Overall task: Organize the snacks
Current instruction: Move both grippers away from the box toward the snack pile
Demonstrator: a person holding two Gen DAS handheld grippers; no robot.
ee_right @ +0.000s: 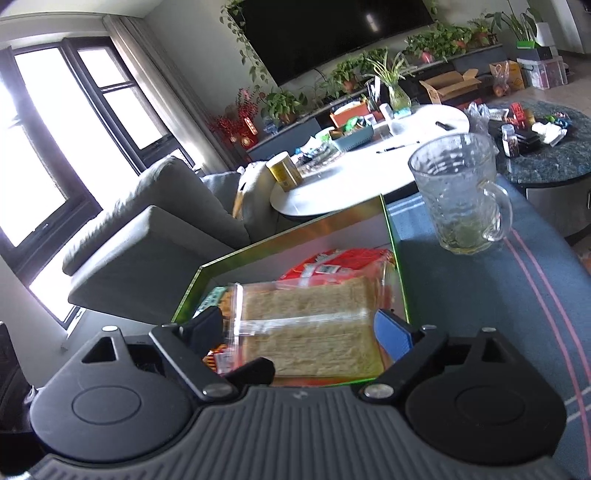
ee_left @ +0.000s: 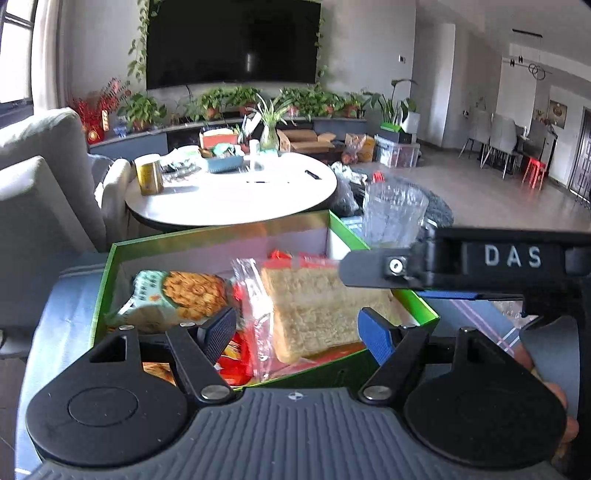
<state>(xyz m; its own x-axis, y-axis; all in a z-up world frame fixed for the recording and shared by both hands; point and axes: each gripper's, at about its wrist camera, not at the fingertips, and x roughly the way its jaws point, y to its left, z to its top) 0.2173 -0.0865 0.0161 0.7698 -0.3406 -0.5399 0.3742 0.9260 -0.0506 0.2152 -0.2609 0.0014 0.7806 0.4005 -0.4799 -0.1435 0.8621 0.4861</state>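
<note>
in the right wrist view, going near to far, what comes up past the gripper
bread pack → red snack pack → green box far wall → white round table → plants → tv

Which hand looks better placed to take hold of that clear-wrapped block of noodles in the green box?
Right, probably. Its fingers already straddle the noodle block; the left gripper points between packets.

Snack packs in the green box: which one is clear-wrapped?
The tan noodle block, standing on edge mid-box; the green cracker bag and red pack are printed.
</note>
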